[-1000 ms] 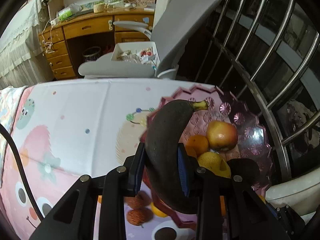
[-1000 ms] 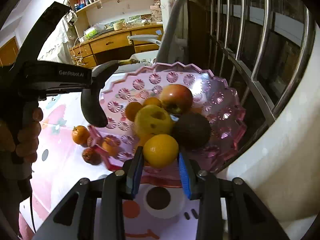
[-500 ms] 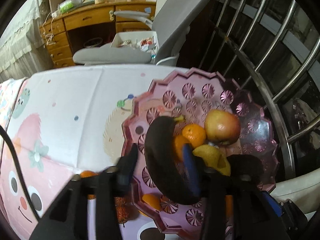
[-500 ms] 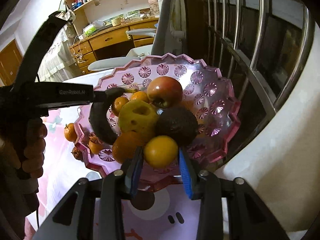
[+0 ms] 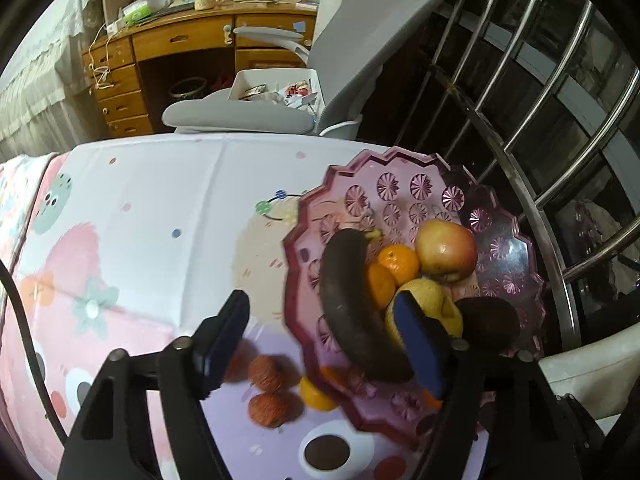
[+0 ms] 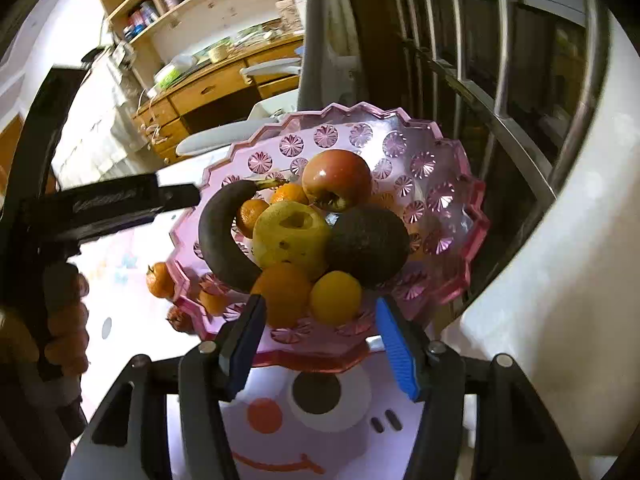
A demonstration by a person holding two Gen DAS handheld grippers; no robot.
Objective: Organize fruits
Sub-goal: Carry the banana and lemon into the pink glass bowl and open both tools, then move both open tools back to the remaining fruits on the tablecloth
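A pink scalloped fruit bowl (image 5: 404,188) (image 6: 460,208) holds a dark, overripe banana (image 5: 352,308) (image 6: 222,236), a red apple (image 5: 446,250) (image 6: 336,186), a yellow pear (image 6: 290,234), a dark avocado (image 6: 366,244) and several oranges, one of them a yellow-orange fruit (image 6: 335,298) at the near rim. My left gripper (image 5: 320,340) is open, its jaws wide either side of the banana, which lies in the bowl. My right gripper (image 6: 320,344) is open just short of the yellow-orange fruit.
Two reddish lychees (image 5: 266,374) and an orange (image 5: 316,398) lie on the cartoon-print tablecloth (image 5: 140,220) left of the bowl. A metal railing (image 5: 540,112) runs on the right. A grey chair (image 5: 360,40) and a wooden desk (image 5: 180,40) stand behind the table.
My left gripper lowered the banana into the bowl and opened. My right gripper let go of the yellow-orange fruit at the bowl's near rim and opened.
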